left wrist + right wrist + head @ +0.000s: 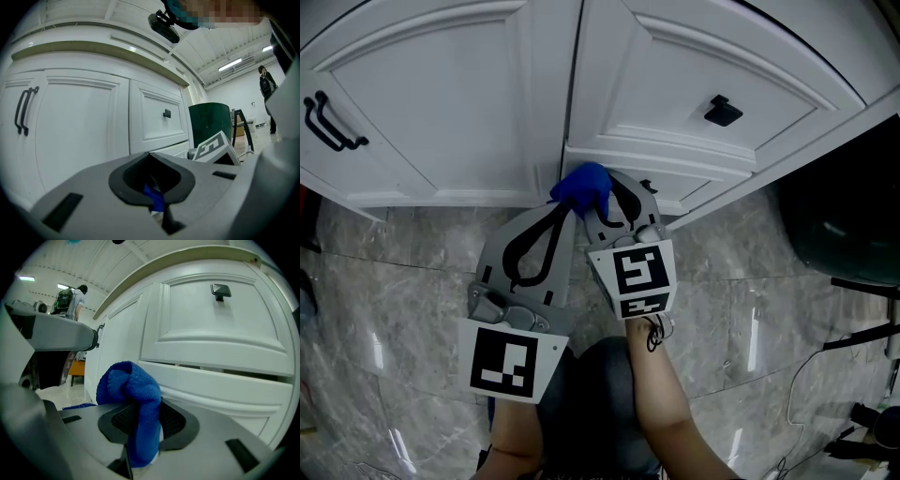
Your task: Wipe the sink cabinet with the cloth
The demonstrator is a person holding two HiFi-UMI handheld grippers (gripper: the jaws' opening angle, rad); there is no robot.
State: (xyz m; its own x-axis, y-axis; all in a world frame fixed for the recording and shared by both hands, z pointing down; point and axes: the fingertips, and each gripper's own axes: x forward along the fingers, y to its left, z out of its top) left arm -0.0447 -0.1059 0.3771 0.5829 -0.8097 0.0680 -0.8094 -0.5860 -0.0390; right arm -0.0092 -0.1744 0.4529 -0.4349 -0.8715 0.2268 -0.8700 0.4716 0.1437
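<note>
Sink cabinet [450, 103]: white panelled front. L door has a black bar handle [328, 124]; R section has a black knob [722, 111]. The floor [394, 281] below is grey marble-look tile. A dark green bin [844, 225] stands to the R of the cabinet.

Cloth [581, 185]: blue, bunched into a lump. It sits low on the cabinet front, at the seam where the L door meets the R section and just by the bottom rail. Contact w/ the paintwork can't be confirmed from any view.

Right tongs [140, 405]: clenched on the cloth. In the right gripper view the fabric runs down between the two pads and bulges out above the tips. The cabinet's lower rail is close behind it.

Left tongs [150, 155]: closed, tips together. In the left gripper view a narrow strip of blue cloth is caught in the slot between the pads.

In the head view both tongs converge on the cloth, tips just beside each other, L approaching from lower L. Each unit carries its marker cube at the rear. The R unit's cube also shows in the left gripper view, to the R of the L tongs. The person's forearms are visible behind both units.
</note>
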